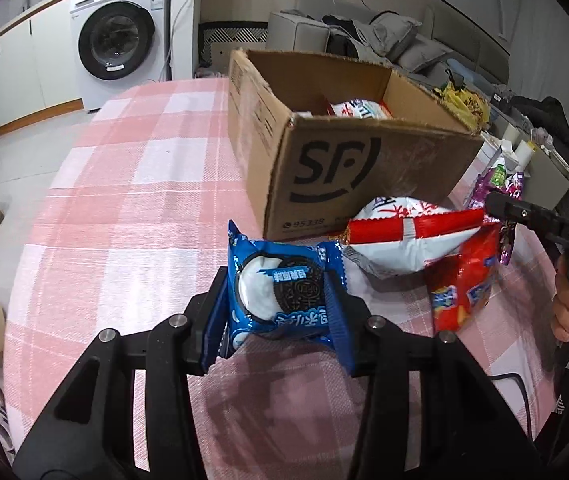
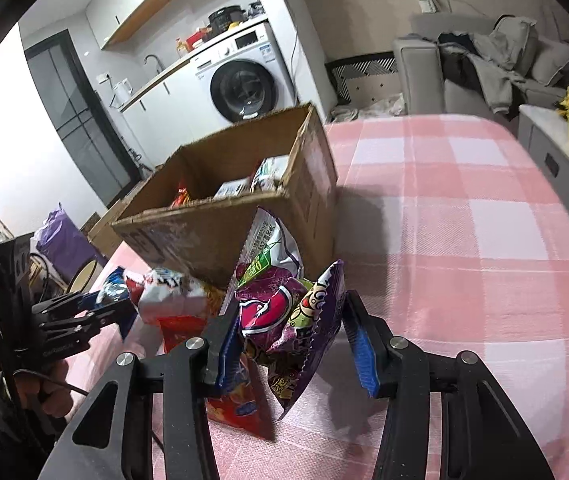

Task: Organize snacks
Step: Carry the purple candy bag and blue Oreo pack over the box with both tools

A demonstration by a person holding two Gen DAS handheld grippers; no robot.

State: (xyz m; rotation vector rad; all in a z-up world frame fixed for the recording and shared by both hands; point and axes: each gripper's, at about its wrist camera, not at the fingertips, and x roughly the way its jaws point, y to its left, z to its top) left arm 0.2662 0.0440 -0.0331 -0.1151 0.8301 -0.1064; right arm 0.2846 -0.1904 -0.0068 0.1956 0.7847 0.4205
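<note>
2 views, left hand-held gripper (image 1: 280, 300) pinching blue cookie pack (image 1: 280, 292), right hand-held gripper (image 2: 292, 340) spread around purple snack bag (image 2: 288, 320), only right view shows box (image 2: 244, 216) contents.

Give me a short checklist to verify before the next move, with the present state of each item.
1. Left gripper clamps the blue cookie pack: ok.
2. Right gripper shut on the purple candy bag: cannot tell; a gap shows at one finger.
3. Cardboard box open on top: ok.
4. Room left inside the box: ok.
5. White-red bag and red bag already in the box: not ok, on the table.
</note>
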